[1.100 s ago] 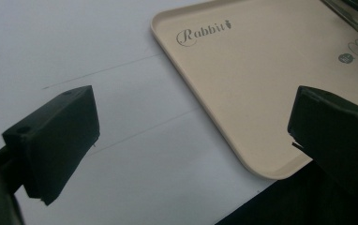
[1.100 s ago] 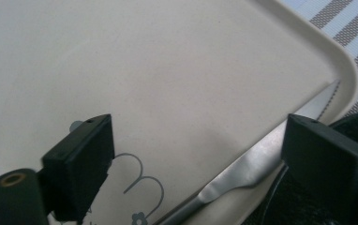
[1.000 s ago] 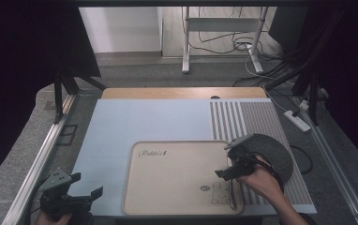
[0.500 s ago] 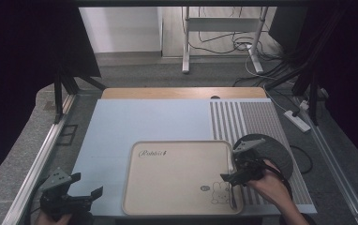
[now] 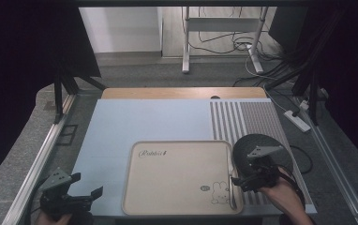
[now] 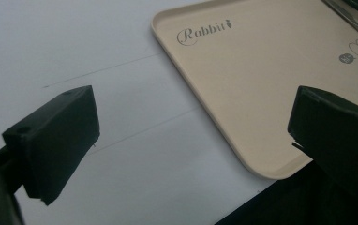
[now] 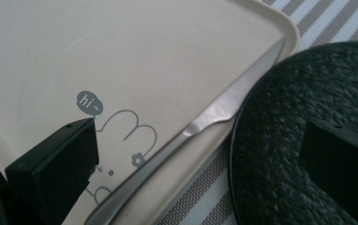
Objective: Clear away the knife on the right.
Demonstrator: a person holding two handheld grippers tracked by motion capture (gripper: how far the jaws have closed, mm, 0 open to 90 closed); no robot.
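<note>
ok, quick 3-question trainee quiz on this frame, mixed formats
1. True or false: the right gripper is clamped on the knife.
2. Where does the knife lie? A) across the middle of the beige tray B) along the tray's right edge, beside the round black mat C) on the striped placemat.
3. Fill in: the word printed at the tray's top left is ____.

Key
1. False: its jaws stand wide apart and have just been opening, with the knife lying free on the tray between and below them.
2. B.
3. Rabbit.
</note>
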